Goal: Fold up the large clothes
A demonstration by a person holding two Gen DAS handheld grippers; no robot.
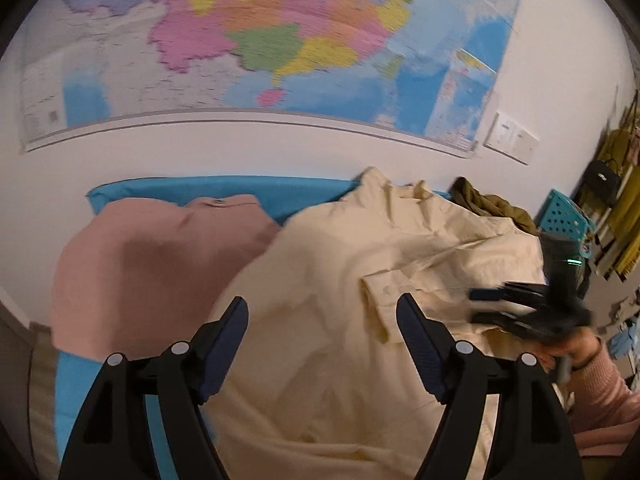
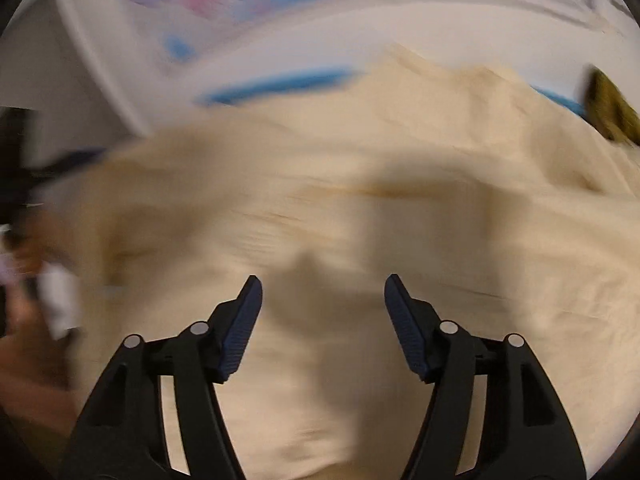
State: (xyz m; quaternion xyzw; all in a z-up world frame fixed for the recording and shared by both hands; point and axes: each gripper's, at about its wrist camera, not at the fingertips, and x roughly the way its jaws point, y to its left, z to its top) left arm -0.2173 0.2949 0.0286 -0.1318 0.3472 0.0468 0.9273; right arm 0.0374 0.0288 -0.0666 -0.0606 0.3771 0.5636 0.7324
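A large cream shirt [image 1: 340, 272] lies crumpled across the blue-covered surface [image 1: 240, 192], one cuffed sleeve [image 1: 384, 292] folded over its middle. My left gripper [image 1: 322, 304] is open and empty just above the shirt's near left part. My right gripper [image 2: 323, 282] is open and empty, close above the same cream shirt [image 2: 360, 200]; that view is motion-blurred. The right gripper also shows in the left wrist view [image 1: 476, 306] at the shirt's right side, held by a hand in a pink sleeve.
A folded pink garment [image 1: 160, 264] lies left of the shirt. An olive garment [image 1: 492, 204] lies at the far right by a teal perforated basket [image 1: 560, 216]. A wall map [image 1: 260, 40] hangs on the white wall behind. Shelves with clothes [image 1: 624, 200] stand at the right.
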